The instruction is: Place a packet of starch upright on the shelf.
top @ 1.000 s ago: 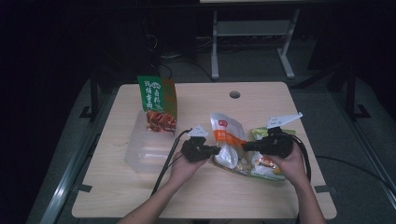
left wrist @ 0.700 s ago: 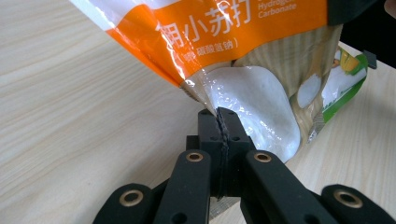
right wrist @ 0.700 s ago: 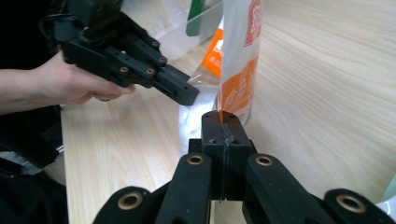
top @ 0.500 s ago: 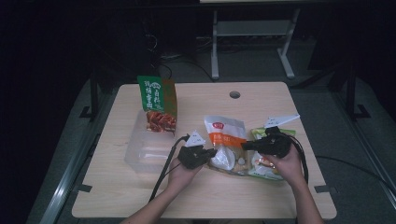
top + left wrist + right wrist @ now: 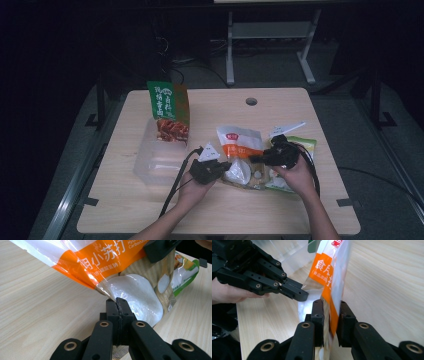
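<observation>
At the table's left stands a tall green snack bag (image 5: 167,111) behind a clear plastic box (image 5: 155,161). Your left gripper (image 5: 117,303) has its jaws pinched tight on the clear corner of the white-and-orange plastic pouch of powder (image 5: 239,150), which lies right of centre, over a green-edged packet (image 5: 306,145). Your right gripper (image 5: 331,307) has just been opening; its jaws straddle the pouch's edge with a narrow gap, not pressing.
</observation>
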`<state>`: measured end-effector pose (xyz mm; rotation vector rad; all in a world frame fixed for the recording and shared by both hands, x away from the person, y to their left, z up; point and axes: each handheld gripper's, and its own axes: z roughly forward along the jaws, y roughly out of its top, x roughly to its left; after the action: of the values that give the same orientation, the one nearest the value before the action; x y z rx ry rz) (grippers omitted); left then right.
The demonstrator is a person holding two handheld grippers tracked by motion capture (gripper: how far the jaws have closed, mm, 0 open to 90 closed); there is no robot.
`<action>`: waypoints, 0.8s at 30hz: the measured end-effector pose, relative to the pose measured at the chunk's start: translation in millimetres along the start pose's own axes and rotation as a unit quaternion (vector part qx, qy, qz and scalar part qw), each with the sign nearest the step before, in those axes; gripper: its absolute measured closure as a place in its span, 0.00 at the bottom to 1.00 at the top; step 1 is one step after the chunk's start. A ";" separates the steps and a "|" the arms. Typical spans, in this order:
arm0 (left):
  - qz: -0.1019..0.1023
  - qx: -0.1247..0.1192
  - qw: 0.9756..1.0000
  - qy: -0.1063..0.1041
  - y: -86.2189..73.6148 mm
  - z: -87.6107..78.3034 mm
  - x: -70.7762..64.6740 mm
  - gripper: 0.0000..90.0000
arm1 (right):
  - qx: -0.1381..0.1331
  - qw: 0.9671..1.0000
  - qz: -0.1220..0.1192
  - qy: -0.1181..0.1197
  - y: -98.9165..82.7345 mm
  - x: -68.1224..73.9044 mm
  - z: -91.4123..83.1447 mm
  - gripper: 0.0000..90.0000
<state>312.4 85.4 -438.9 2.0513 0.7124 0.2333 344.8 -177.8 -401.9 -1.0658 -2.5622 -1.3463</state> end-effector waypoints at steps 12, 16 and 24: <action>-0.016 0.014 1.000 -0.013 -1.9 -15.9 0.8 0.90 | -0.009 1.000 -0.020 -0.005 -0.6 9.5 -2.6 1.00; -0.010 0.012 1.000 -0.009 -3.7 -25.2 -1.5 0.85 | -0.014 0.999 -0.034 -0.009 0.1 14.8 -5.5 1.00; 0.009 0.017 1.000 -0.011 -9.2 -41.6 -5.1 0.81 | -0.022 0.998 -0.051 -0.022 3.3 23.6 -12.7 1.00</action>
<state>286.9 115.9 -422.7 2.0902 0.6872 0.2096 325.6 -173.0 -383.6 -0.9952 -2.6645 -1.4230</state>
